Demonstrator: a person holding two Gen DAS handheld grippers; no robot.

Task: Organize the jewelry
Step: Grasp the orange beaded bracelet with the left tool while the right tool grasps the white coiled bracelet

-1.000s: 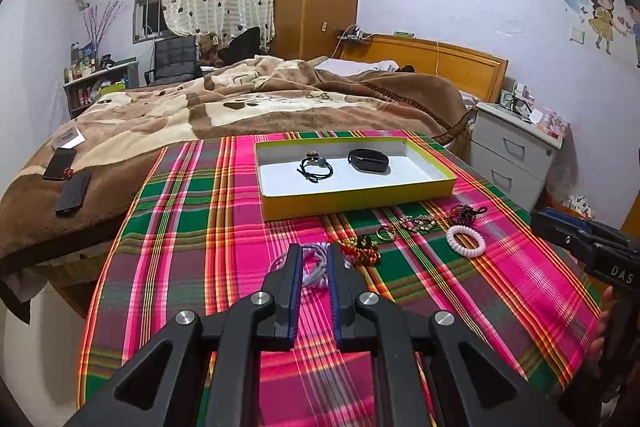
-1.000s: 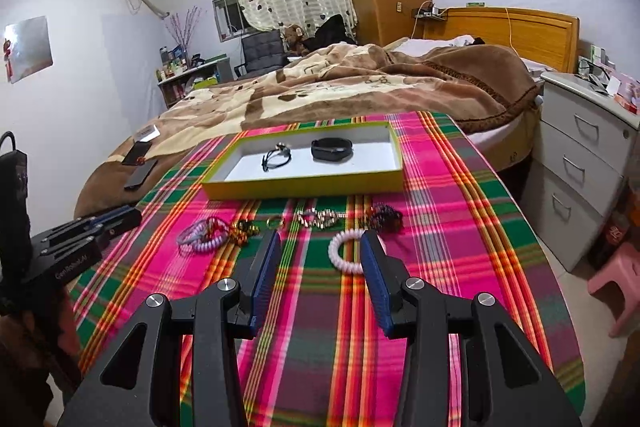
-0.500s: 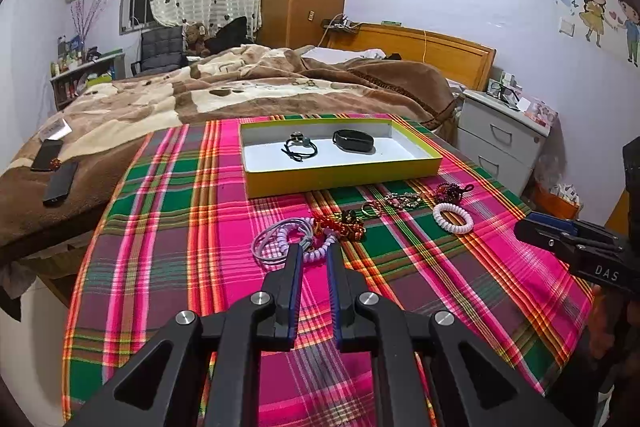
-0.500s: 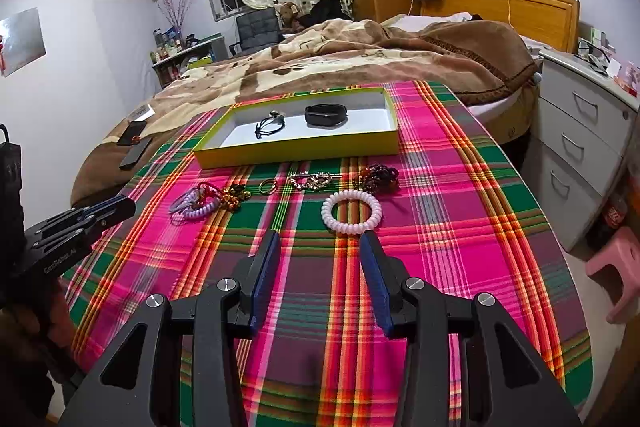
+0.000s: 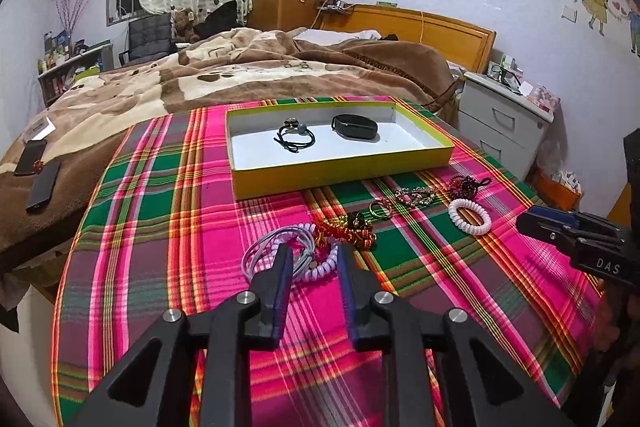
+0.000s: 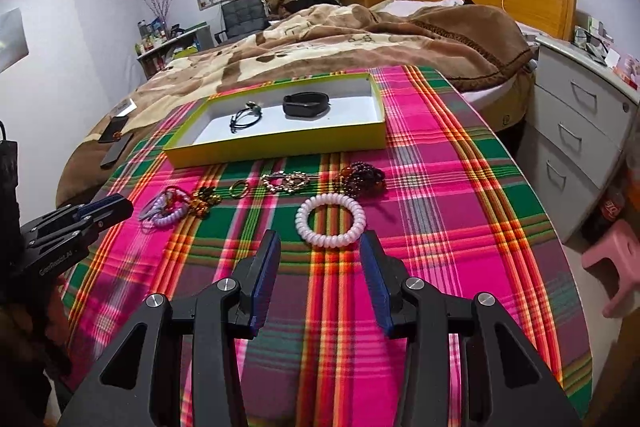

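Bed: [image 5: 280,67] big one behind everything, brown and cream blanket piled on it, couple of dark phones lying near its left edge
Worktop: [image 5: 160,227] round-ish, covered in a loud pink/green plaid cloth, sits right against the bed
Box: [image 5: 340,171] shallow yellow tray with a white inside, at the far side of the worktop
Black band: [image 5: 355,126] in the box, right half
Black cord bracelet: [image 5: 295,137] in the box too, just left of the band, not touching it
Left gripper: [image 5: 312,259] jaws opening, nothing between them yet, tips low over the cloth just short of the lilac coil ties
Right gripper: [image 6: 318,247] spread wide, empty, pointing at the white coil tie just ahead of it
Lilac coil ties: [image 5: 296,253] tangled bunch on the cloth, nearest the left gripper
Red and gold bracelet: [image 5: 348,229] touching the lilac bunch on its right
White coil tie: [image 6: 331,221] alone on the cloth, in front of the loose row
Dark bead bracelet: [image 6: 362,179] just behind the white coil
Gold chain: [image 6: 286,182] left of the beads
Small gold ring: [image 6: 239,187] left of the chain
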